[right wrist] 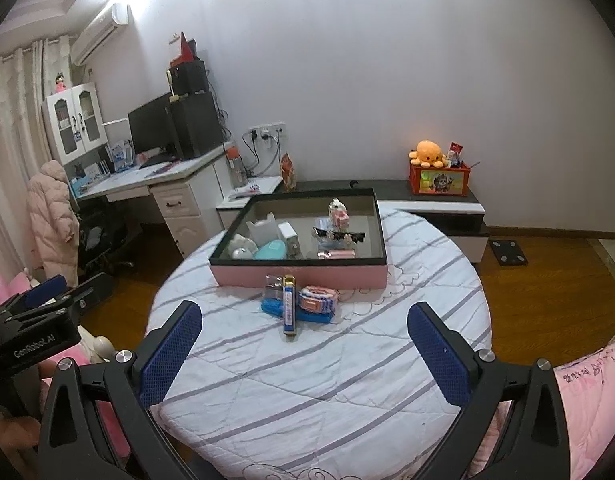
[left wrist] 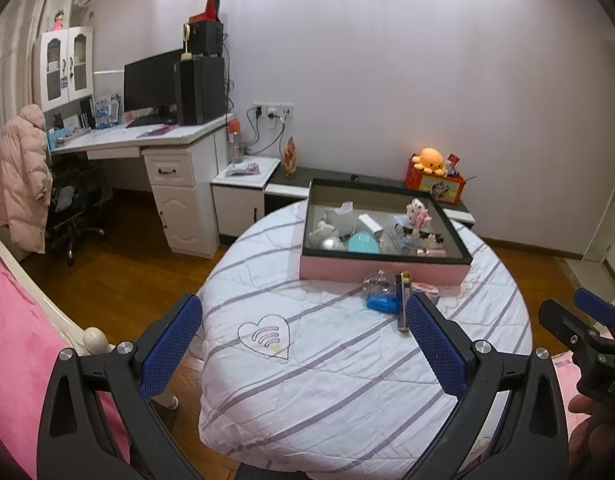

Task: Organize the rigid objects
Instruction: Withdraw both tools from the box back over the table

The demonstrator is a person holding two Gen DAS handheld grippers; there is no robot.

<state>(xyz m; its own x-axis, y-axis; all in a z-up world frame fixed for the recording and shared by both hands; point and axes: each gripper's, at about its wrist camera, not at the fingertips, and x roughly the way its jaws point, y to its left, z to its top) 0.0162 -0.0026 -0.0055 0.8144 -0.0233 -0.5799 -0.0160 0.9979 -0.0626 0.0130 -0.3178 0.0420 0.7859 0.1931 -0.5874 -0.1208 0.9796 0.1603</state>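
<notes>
A pink box (left wrist: 383,270) (right wrist: 299,274) with a dark rim sits at the far side of a striped white quilt (left wrist: 327,380) (right wrist: 327,380) and holds several small items. In front of it lie a blue clear-topped case (left wrist: 381,292) (right wrist: 273,300), a slim blue-and-gold stick (left wrist: 404,304) (right wrist: 288,308) and a pink-and-blue packet (left wrist: 425,289) (right wrist: 317,300). My left gripper (left wrist: 303,332) and right gripper (right wrist: 303,340) both hang open and empty above the near quilt, short of these items. The left gripper's body (right wrist: 39,312) shows at left in the right wrist view.
A white desk (left wrist: 147,140) with a monitor stands at back left, with a chair and a pink coat (left wrist: 23,184) beside it. A low cabinet (right wrist: 431,204) with an orange plush on a red box (right wrist: 437,178) runs along the wall. Wood floor surrounds the bed.
</notes>
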